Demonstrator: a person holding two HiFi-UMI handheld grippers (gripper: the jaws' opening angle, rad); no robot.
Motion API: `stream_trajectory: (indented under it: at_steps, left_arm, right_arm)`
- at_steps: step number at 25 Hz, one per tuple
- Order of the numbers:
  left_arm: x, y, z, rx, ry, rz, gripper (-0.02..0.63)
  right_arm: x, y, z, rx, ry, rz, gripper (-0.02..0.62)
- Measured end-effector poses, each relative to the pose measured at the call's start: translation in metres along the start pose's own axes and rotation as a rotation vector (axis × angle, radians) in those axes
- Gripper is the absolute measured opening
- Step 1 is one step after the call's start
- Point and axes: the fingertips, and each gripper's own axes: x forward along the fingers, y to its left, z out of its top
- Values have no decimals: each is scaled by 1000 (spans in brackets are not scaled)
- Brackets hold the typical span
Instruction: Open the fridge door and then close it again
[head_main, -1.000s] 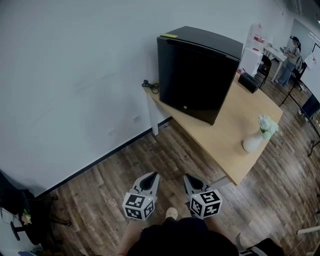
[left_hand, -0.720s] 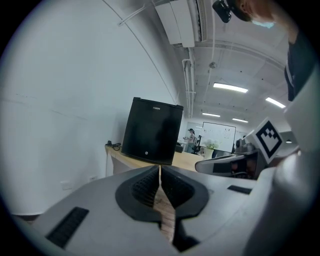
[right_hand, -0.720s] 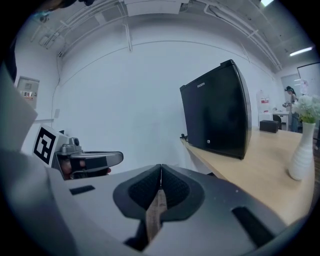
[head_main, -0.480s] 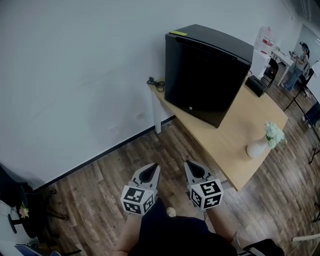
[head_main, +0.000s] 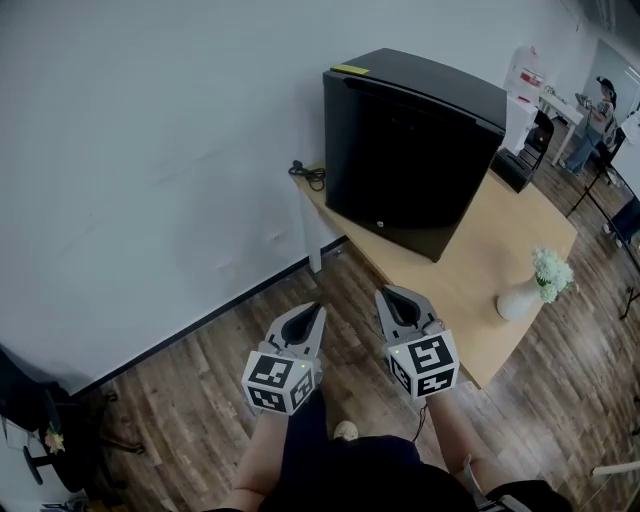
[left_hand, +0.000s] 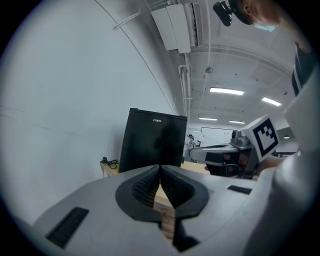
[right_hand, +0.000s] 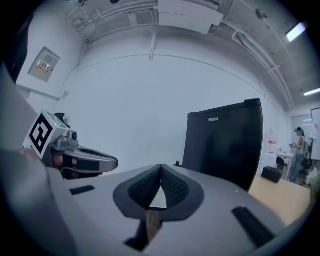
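Note:
A black mini fridge (head_main: 410, 150) stands on a light wooden table (head_main: 470, 300) against the white wall, its door closed. It also shows ahead in the left gripper view, fridge (left_hand: 152, 142), and in the right gripper view, fridge (right_hand: 225, 142). My left gripper (head_main: 318, 310) and right gripper (head_main: 388, 292) are held side by side in front of me, well short of the table. Both are shut with nothing between their jaws: left gripper (left_hand: 160, 167), right gripper (right_hand: 161, 166).
A white vase with flowers (head_main: 528, 290) stands near the table's right end. A black cable (head_main: 305, 172) lies on the table left of the fridge. A person (head_main: 590, 120) stands at desks far back right. Dark wood floor (head_main: 200, 400) lies below.
Both grippers have risen and moved forward toward the table, the right one rolling. The view shifted slightly; the fridge door stays closed.

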Motion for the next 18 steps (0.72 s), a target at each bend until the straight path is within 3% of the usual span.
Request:
stream_trajectory:
  at_steps: [3, 12, 18]
  left_arm:
    - [14, 7, 17, 6, -18, -15, 12]
    - [55, 27, 54, 27, -65, -87, 12]
    - [82, 45, 70, 40, -67, -130, 12]
  right_arm:
    - [11, -11, 16, -67, -15, -32, -9]
    - [43, -40, 51, -115, -46, -93, -1]
    - [72, -56, 71, -159, -39, -112, 95]
